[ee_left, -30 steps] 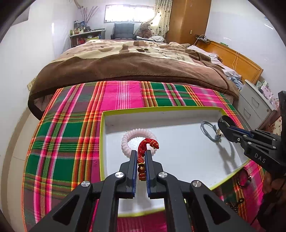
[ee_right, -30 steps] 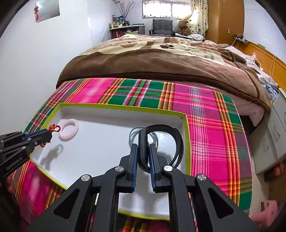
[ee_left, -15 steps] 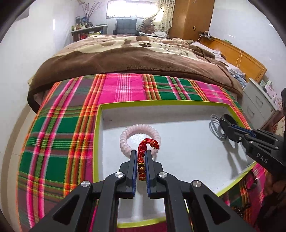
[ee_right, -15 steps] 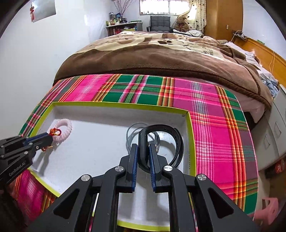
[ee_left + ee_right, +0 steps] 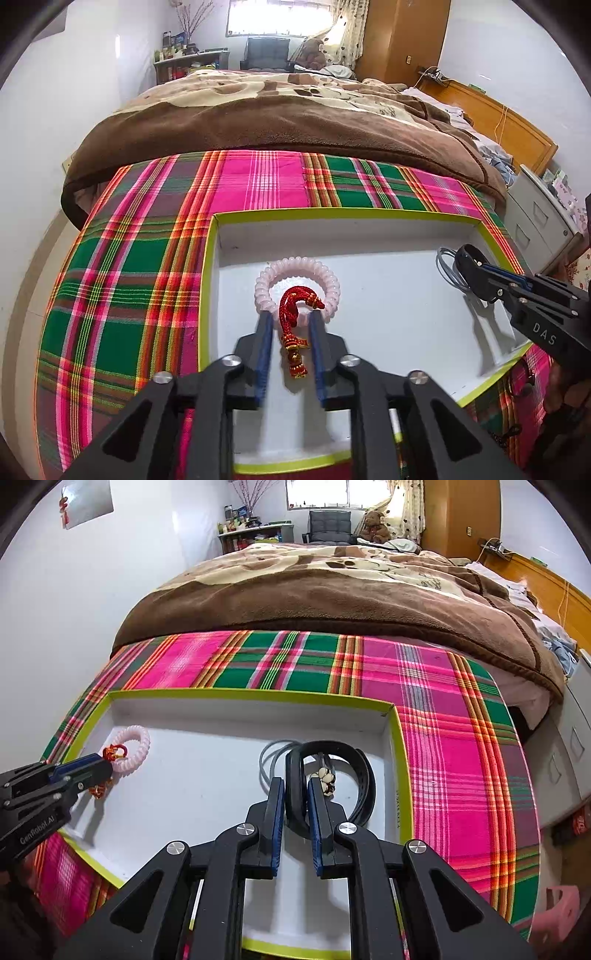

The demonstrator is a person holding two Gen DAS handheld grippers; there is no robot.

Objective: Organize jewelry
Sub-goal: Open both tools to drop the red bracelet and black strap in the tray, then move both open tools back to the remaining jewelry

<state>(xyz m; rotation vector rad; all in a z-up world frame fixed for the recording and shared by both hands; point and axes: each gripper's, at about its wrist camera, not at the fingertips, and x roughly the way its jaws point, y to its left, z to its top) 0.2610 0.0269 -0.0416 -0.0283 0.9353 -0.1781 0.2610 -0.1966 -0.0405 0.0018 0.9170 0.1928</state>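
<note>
left gripper (image 5: 290, 321) jaws opening, red braided bracelet (image 5: 293, 325) loose between them over pink bead bracelet (image 5: 297, 280); right gripper (image 5: 296, 786) clamps black band (image 5: 332, 771) in tray (image 5: 258, 695)

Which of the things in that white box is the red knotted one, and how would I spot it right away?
Look at the white tray with the lime-green rim on the plaid cloth. At its left end lies a pale pink beaded bracelet. The red cord charm lies across that ring, between the opening jaws of the left gripper, their pads clear of it: the only red braided piece, with small gold beads.
</note>
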